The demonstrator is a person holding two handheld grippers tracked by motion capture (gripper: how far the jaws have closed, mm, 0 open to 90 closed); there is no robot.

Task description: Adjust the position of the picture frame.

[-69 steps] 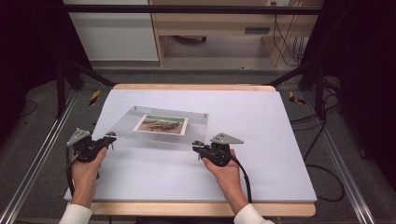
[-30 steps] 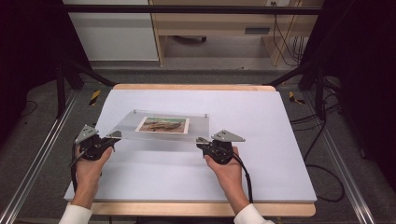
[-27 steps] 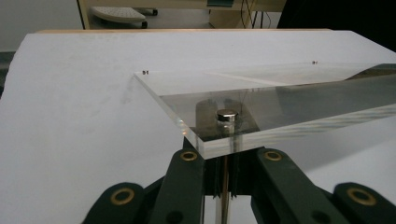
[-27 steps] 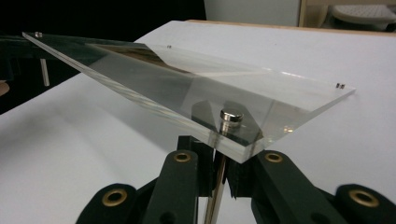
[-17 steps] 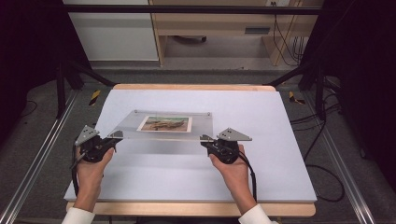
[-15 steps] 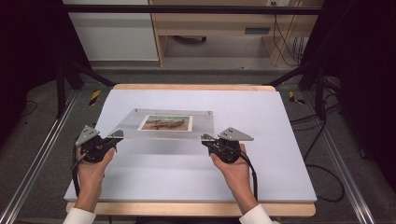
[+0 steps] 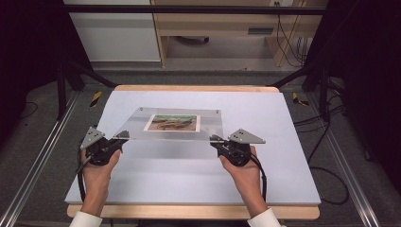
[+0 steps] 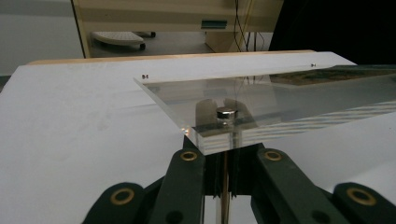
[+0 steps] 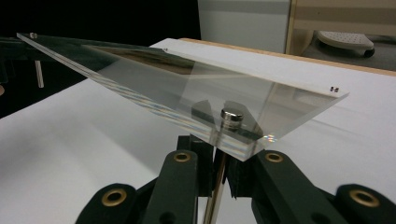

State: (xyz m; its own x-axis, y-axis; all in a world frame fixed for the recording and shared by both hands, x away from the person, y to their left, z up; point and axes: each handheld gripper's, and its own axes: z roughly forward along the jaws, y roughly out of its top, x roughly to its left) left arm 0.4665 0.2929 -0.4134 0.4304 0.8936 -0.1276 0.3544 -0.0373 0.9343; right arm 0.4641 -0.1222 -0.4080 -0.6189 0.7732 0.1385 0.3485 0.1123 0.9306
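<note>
A clear acrylic frame with a landscape picture in it hangs a little above the white table, its far edge low. My left gripper is shut on its near left corner, my right gripper on its near right corner. In the left gripper view the jaws pinch the plate's corner just below a small silver magnet. The right gripper view has the jaws clamped under the other corner, beside its magnet.
The table has a wooden rim. Metal rails run along both sides on the floor. Yellow-black pieces lie on the floor at the back left and back right. A cabinet and cables stand behind the table.
Both hands have risen and shifted to the right, carrying the acrylic frame with them. Its near edge now hangs higher off the table.
</note>
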